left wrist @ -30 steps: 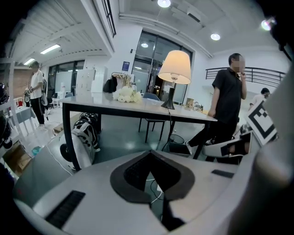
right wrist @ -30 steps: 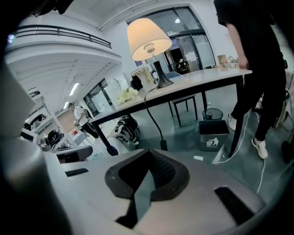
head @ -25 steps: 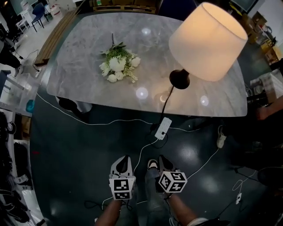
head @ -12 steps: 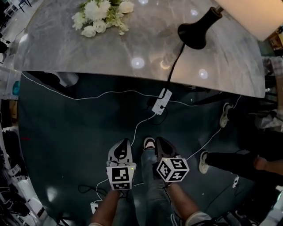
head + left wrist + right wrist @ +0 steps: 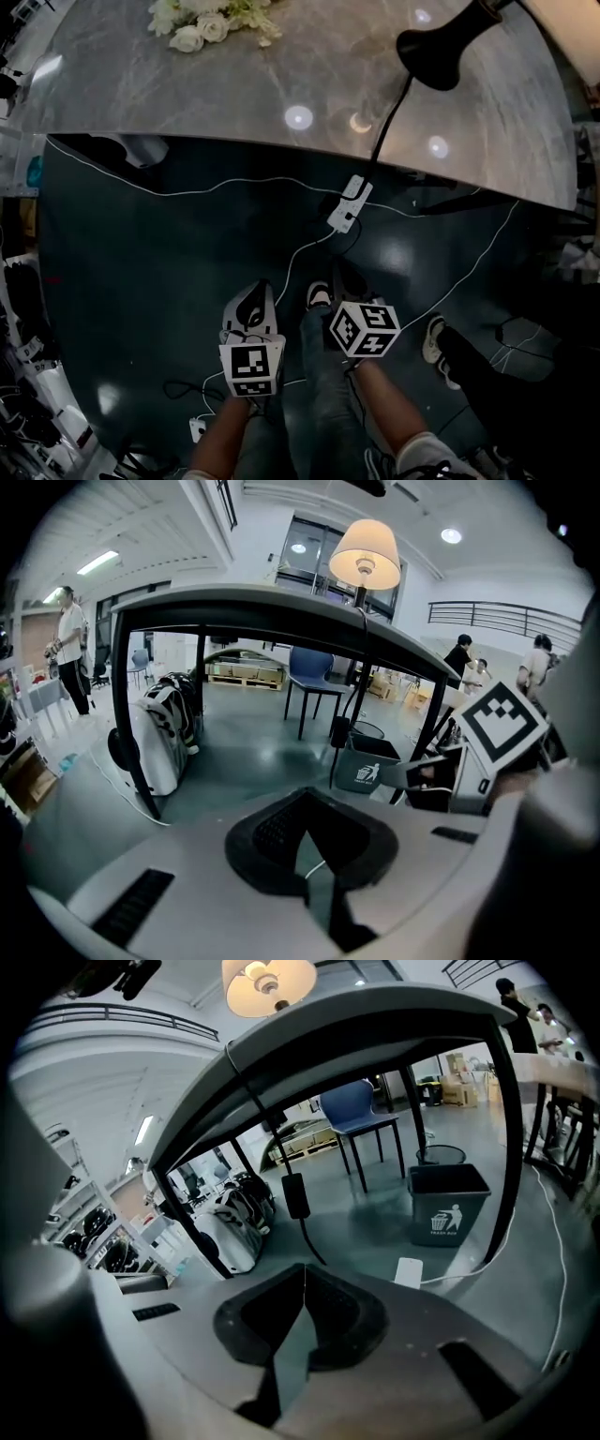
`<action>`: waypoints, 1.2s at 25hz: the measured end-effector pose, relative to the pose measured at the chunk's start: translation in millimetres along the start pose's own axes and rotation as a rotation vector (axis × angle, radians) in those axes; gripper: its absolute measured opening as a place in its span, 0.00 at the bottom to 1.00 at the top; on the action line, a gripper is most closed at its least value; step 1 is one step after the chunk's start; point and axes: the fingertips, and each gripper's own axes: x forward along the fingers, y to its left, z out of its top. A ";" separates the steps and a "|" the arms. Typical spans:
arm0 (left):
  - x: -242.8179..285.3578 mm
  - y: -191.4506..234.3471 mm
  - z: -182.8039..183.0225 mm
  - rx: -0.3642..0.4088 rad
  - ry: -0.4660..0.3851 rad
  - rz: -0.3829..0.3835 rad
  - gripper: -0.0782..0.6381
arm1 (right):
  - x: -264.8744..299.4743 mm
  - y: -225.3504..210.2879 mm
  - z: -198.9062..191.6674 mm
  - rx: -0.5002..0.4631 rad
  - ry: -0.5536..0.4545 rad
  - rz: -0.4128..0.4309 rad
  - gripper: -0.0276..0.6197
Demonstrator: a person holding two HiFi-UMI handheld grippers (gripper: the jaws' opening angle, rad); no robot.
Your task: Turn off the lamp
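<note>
Both my tongs have sunk since the earlier frame, left tongs (image 5: 255, 298) and right tongs (image 5: 345, 286) alike closed tight on nothing, with the lit lamp (image 5: 366, 553) up ahead on the surface (image 5: 234, 84) and its cord (image 5: 389, 117) dropping to a white box (image 5: 349, 203) nearest my right tongs.

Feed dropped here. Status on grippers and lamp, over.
Left gripper, right gripper shut, empty. Lamp lit on table. Cord drops to white box on floor; loose cables around.

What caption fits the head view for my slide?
Left hand-held gripper and right hand-held gripper, both shut and empty, low over the floor, short of the marble table bearing the lamp base.
</note>
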 end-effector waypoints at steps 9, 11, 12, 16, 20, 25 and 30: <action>5.9 6.1 0.5 -0.003 0.014 0.004 0.11 | 32.7 13.4 14.5 -0.071 0.011 0.036 0.05; 9.2 8.1 -1.2 -0.009 0.021 0.006 0.11 | 38.9 12.7 14.2 -0.067 0.020 0.040 0.08; 10.7 9.0 -2.2 -0.011 0.025 0.007 0.11 | 41.7 12.0 13.9 -0.065 0.024 0.041 0.10; 17.6 11.8 -6.1 -0.015 0.038 0.008 0.11 | 52.6 7.3 14.9 -0.064 0.029 0.040 0.11; 22.6 15.8 -8.3 -0.033 0.045 0.017 0.11 | 64.9 4.5 18.4 -0.056 0.029 0.045 0.16; 28.5 23.8 -10.6 -0.047 0.049 0.023 0.11 | 86.6 8.3 21.3 -0.076 0.043 0.050 0.16; 31.2 30.3 -11.0 -0.056 0.049 0.028 0.11 | 97.4 10.5 25.0 -0.087 0.049 0.038 0.16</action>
